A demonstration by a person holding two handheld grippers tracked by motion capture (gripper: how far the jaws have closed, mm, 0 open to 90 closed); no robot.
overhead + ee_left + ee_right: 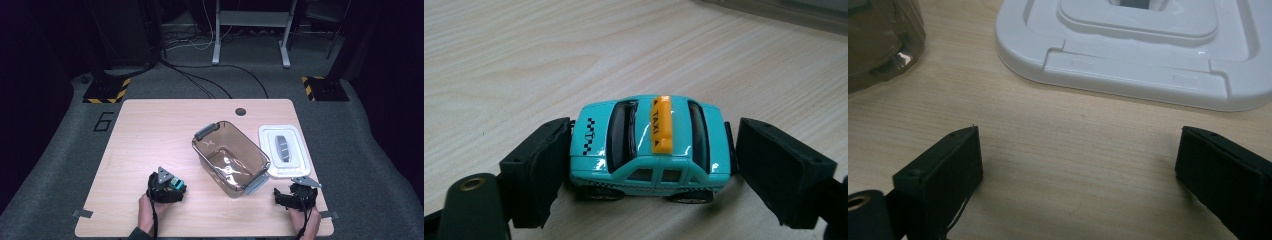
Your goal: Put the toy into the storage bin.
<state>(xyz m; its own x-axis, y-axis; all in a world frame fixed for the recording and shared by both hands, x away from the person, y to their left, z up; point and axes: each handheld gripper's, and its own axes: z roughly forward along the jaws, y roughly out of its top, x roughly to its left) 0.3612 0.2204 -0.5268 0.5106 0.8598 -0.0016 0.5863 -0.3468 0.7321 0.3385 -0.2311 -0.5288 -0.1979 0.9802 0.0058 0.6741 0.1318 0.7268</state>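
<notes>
Here the left claw (649, 165) is clamped on a small turquoise toy taxi with a yellow roof sign (650, 145): one black jaw presses the car's front end and the other its rear, and the car's wheels rest on the pale wooden desk (524, 60). In the high view the left claw (172, 186) sits near the desk's front edge, with the toy car (176, 185) between its jaws. A clear brown rectangular plastic box with grey handles (230, 157) stands open beyond that claw, off toward the other one. The right claw (1078, 170) rests low over bare desk with its jaws spread wide apart, nothing between them. Just beyond it lies a white rectangular plastic lid (1128, 50), flat on the desk, and the brown box is close at its side.
</notes>
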